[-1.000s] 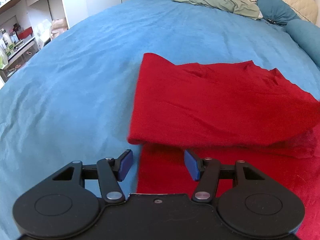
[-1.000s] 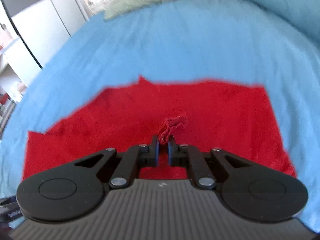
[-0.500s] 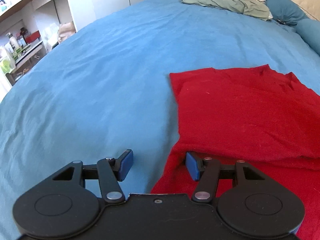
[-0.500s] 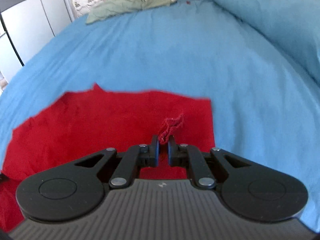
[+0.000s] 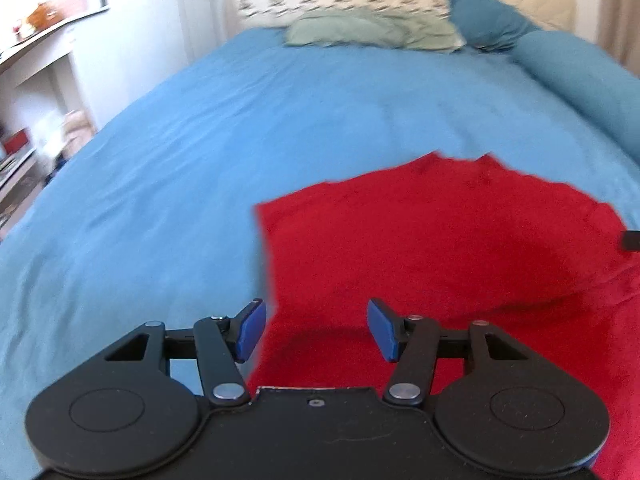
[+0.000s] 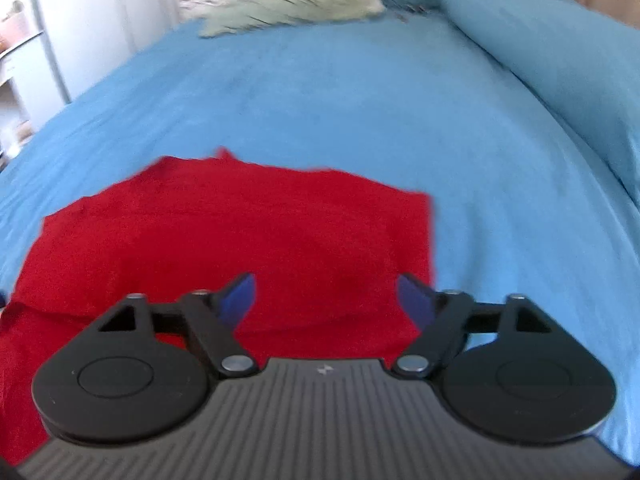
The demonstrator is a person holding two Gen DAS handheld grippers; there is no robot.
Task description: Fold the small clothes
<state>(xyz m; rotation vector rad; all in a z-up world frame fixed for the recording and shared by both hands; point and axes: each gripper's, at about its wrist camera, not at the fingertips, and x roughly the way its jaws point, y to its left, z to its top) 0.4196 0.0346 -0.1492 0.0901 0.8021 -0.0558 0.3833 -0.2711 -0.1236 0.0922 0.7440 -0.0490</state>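
Note:
A red garment [image 5: 440, 240] lies folded over on itself on the blue bed sheet [image 5: 180, 160]; its upper layer ends in a fold line near me. My left gripper [image 5: 316, 330] is open and empty over the garment's near left edge. The garment also shows in the right wrist view [image 6: 240, 232]. My right gripper [image 6: 326, 300] is open and empty above the garment's near right part. A dark bit of the right gripper [image 5: 631, 240] shows at the right edge of the left wrist view.
A grey-green pillow [image 5: 368, 32] and a teal pillow [image 5: 488, 20] lie at the head of the bed. A blue bolster [image 6: 560, 60] runs along the right side. White shelves and a cupboard [image 5: 48, 80] stand to the left of the bed.
My right gripper was shut on a pinch of red cloth; it has opened and let go. The top layer now lies flat. Both grippers have pulled back and tilted up.

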